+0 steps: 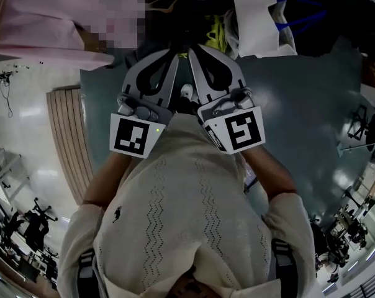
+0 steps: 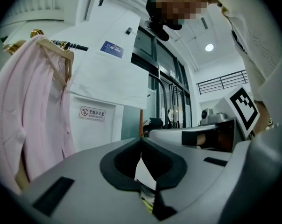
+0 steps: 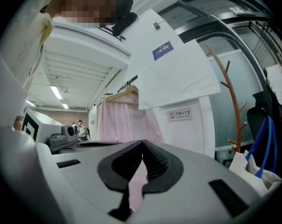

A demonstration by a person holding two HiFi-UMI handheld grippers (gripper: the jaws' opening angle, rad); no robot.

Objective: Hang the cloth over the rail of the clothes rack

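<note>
The pink cloth (image 2: 33, 115) hangs at the left of the left gripper view, draped on a wooden hanger under a dark rail (image 2: 73, 45). It also shows straight ahead in the right gripper view, pink cloth (image 3: 124, 118), and at the top left of the head view, pink cloth (image 1: 45, 17). My left gripper (image 1: 175, 54) and right gripper (image 1: 190, 49) are held side by side close to the person's chest, well short of the cloth. The jaws of both meet at their tips with nothing between them, left gripper (image 2: 141, 139), right gripper (image 3: 142, 142).
A white bag with blue handles (image 1: 262, 17) lies ahead to the right on the dark floor, also seen as the white bag (image 3: 260, 169). A brown coat tree (image 3: 234, 101) stands by it. White wall panels (image 2: 108, 73) rise behind the rack.
</note>
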